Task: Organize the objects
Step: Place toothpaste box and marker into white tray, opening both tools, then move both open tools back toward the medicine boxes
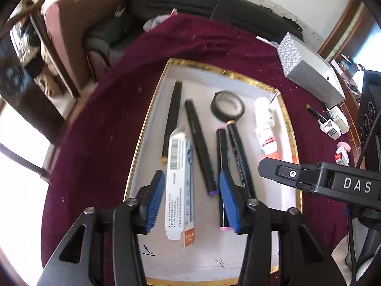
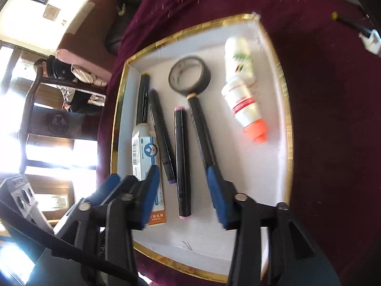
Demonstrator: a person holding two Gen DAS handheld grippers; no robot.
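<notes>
Below both grippers lies a shallow white tray [image 1: 152,119] with a gold rim, set on a dark red cloth [image 1: 100,124] that covers the tabletop. All the task's things already lie inside the tray. Taking the roll of black tape [image 1: 227,106] near the tray's far edge as the landmark: a marker with a gold end [image 1: 239,152] touches the roll and runs toward the camera, and a marker with pink ends [image 1: 222,178] lies just beside that one. Left of the roll are a purple-tipped marker [image 1: 200,146] and a plain black marker [image 1: 172,121], with a white carton [image 1: 178,186] lying between them and nearer the camera. Right of the roll lies a white tube with an orange cap [image 1: 264,126].

The left gripper [image 1: 191,200] hangs over the carton with its jaws wide and empty. The right gripper [image 2: 184,195] hangs over the pink marker, jaws also wide and empty.

The markers are probably light, stiff and smooth, so they may roll; a grip across the middle of the barrel seems safest. The carton looks light and crushable, best taken gently across its narrow sides. The tube appears soft, so its firmer cap end suits the jaws.
</notes>
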